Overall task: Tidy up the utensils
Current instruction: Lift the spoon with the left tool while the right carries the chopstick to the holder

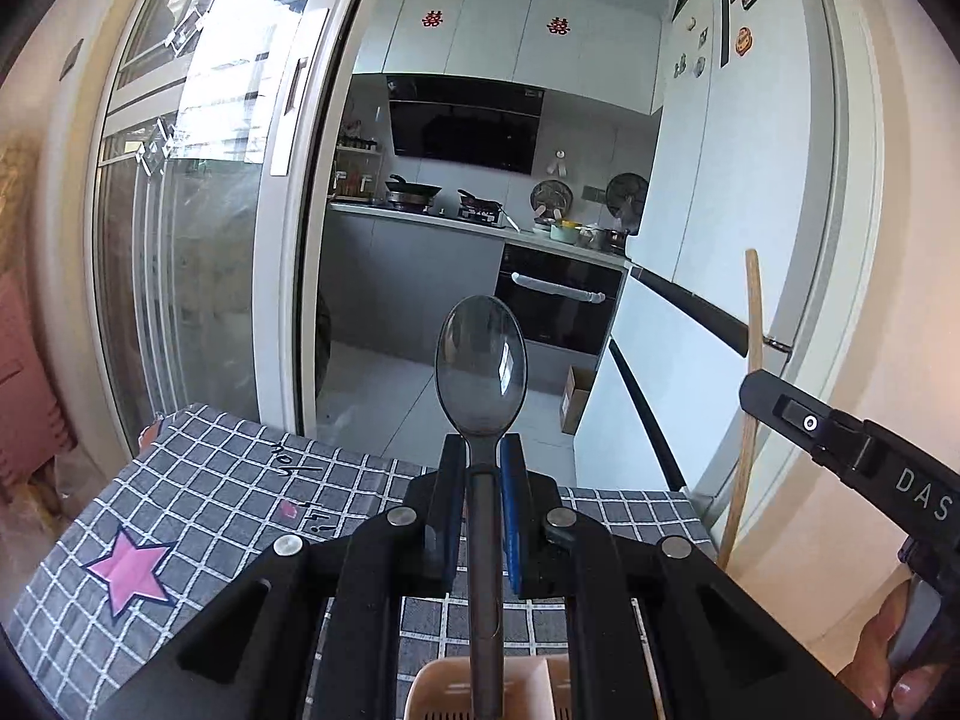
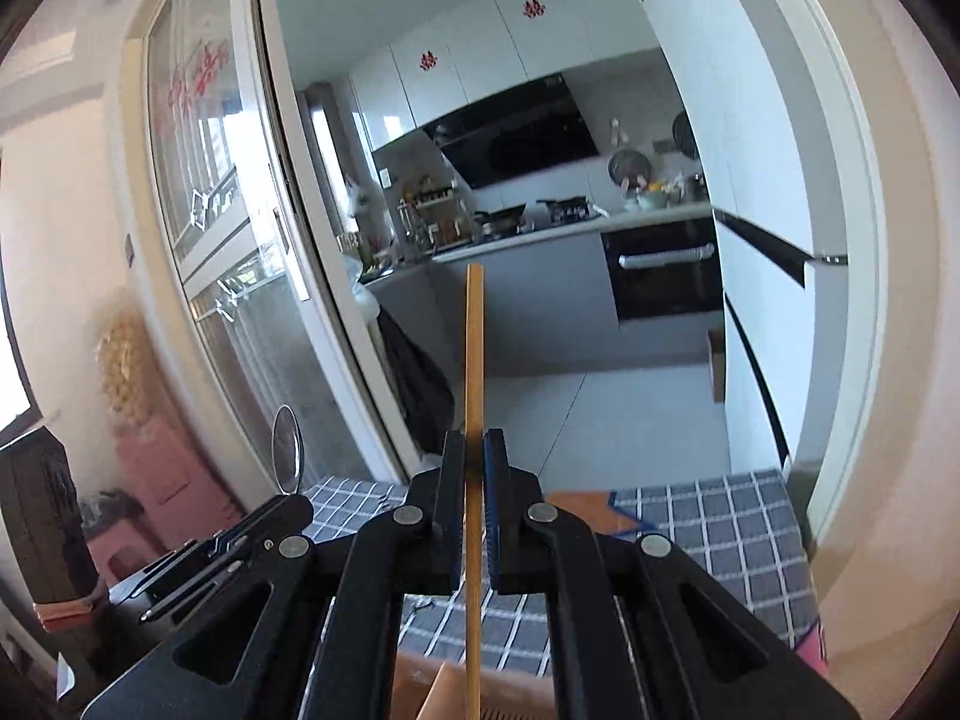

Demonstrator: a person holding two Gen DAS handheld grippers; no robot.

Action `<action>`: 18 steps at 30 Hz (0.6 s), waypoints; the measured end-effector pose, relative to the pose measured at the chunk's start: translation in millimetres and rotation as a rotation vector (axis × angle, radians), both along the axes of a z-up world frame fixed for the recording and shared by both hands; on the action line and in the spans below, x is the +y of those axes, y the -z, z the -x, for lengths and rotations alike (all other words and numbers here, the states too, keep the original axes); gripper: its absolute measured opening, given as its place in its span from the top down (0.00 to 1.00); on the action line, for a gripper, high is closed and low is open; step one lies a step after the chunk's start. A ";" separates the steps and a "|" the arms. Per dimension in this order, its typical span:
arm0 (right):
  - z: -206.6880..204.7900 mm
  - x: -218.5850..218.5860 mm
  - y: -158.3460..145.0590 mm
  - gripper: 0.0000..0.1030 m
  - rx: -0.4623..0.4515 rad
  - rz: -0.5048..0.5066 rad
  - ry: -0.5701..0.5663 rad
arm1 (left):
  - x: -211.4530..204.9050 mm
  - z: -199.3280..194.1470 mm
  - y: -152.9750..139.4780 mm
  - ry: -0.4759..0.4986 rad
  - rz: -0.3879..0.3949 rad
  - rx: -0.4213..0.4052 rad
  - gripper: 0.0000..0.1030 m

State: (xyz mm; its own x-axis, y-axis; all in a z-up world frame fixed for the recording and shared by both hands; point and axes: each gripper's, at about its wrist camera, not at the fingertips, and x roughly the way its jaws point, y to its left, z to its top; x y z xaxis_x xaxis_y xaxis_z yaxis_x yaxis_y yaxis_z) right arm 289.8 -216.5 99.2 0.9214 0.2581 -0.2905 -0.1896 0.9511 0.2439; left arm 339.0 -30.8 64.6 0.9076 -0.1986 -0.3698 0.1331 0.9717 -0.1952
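Observation:
My left gripper (image 1: 482, 450) is shut on a dark metal spoon (image 1: 482, 354): the bowl stands up above the fingertips and the handle runs down between the pads. My right gripper (image 2: 474, 447) is shut on a wooden chopstick (image 2: 474, 348) that stands upright, its tip well above the jaws. In the left wrist view the right gripper (image 1: 747, 387) comes in from the right with the chopstick (image 1: 755, 312) rising from it. In the right wrist view the left gripper (image 2: 297, 501) shows at lower left with the spoon bowl (image 2: 288, 450) above it. A beige utensil holder (image 1: 543, 690) lies below both.
A table with a grey checked cloth (image 1: 228, 498) and a pink star (image 1: 133, 567) lies under the grippers. Ahead, a sliding glass door (image 1: 198, 228) stands open onto a kitchen with a counter (image 1: 480, 225) and a white fridge (image 1: 720, 210). A person's hand (image 1: 900, 666) holds the right gripper.

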 end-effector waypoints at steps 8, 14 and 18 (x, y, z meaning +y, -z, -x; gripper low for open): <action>-11.3 22.0 47.8 0.94 -0.009 0.128 -0.027 | -6.7 -2.4 44.4 -0.027 -0.059 0.005 0.60; 0.9 27.0 75.5 0.94 0.009 0.174 -0.051 | -13.4 12.4 62.3 -0.033 -0.093 0.035 0.60; 10.7 28.6 86.6 0.94 0.024 0.203 -0.060 | -17.5 20.0 70.0 -0.041 -0.139 0.048 0.60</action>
